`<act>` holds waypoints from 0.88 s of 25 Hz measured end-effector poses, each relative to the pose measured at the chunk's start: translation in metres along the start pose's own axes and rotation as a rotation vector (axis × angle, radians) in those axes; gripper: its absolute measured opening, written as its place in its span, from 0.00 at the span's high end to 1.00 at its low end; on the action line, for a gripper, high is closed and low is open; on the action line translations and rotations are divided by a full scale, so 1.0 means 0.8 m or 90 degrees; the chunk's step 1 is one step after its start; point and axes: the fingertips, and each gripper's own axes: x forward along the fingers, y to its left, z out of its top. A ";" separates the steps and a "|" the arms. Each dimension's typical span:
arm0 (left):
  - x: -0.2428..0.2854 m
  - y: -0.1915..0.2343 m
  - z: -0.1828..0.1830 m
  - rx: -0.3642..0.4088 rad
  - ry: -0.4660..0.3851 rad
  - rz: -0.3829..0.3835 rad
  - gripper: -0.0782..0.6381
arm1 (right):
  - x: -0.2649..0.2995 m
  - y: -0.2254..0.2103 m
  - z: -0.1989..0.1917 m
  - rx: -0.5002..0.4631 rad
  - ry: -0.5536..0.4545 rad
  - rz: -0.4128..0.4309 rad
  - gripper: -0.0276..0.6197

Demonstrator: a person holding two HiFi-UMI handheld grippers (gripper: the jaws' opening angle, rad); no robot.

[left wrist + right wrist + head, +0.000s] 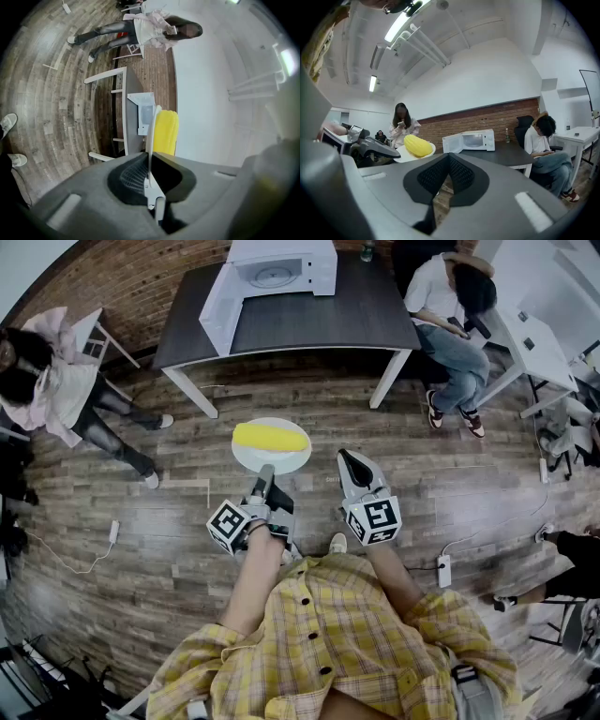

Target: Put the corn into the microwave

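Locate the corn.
In the head view, the corn lies on the white plate at centre, held by the left gripper, short of the table with the open microwave.

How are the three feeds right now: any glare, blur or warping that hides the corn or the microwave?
Head view: floorboards bow, corn and microwave sharp. Left gripper view: picture lies sideways, plate edge-on, foreground blurred. Right gripper view: ceiling lights glare, corn and microwave clear.
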 end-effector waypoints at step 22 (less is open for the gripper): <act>0.021 0.000 -0.052 0.006 -0.030 0.004 0.87 | -0.023 -0.043 -0.009 0.000 -0.003 0.045 0.95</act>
